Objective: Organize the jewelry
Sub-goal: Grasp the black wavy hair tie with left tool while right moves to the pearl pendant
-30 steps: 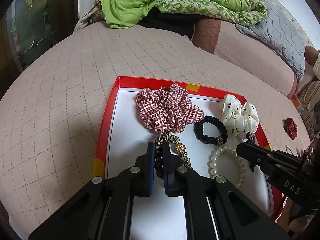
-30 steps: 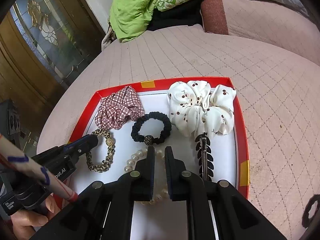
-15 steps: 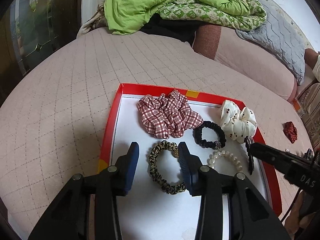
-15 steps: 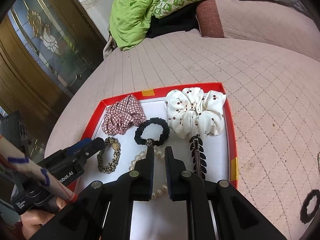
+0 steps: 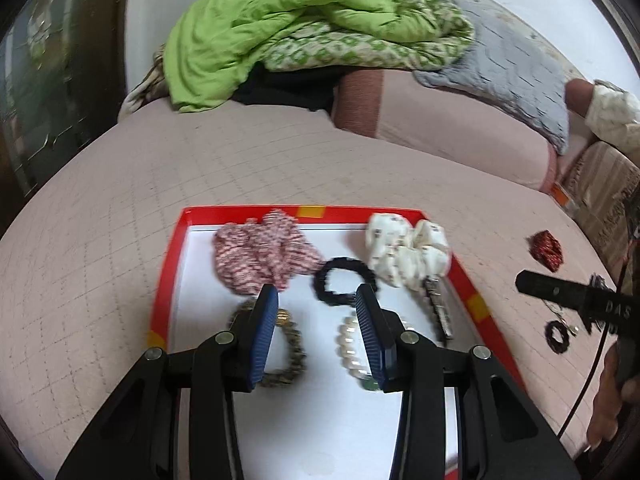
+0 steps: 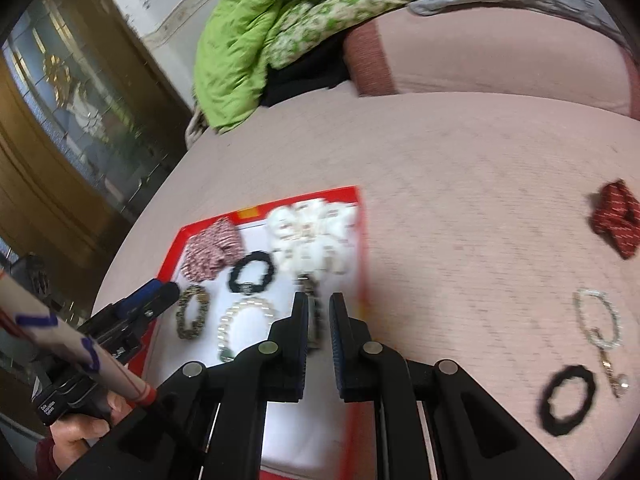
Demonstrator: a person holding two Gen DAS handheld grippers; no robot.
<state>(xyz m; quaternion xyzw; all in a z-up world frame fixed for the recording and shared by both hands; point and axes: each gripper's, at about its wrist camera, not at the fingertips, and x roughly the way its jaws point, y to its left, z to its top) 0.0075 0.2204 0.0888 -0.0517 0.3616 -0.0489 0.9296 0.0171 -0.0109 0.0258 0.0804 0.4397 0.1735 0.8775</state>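
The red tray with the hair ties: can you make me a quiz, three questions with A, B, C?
1. Where is the dark red scrunchie?
A in the tray
B on the bed cover outside the tray
C in a gripper

2. How many pieces lie in the red tray?
A six
B three
C nine

3. How is the left gripper?
A shut on pearls
B open, holding nothing
C shut on the plaid scrunchie

Answers: 1 B, it lies far right of the tray. 2 A, two scrunchies, two hair ties, pearls, a clip. 3 B, its fingers stand apart above the tray.
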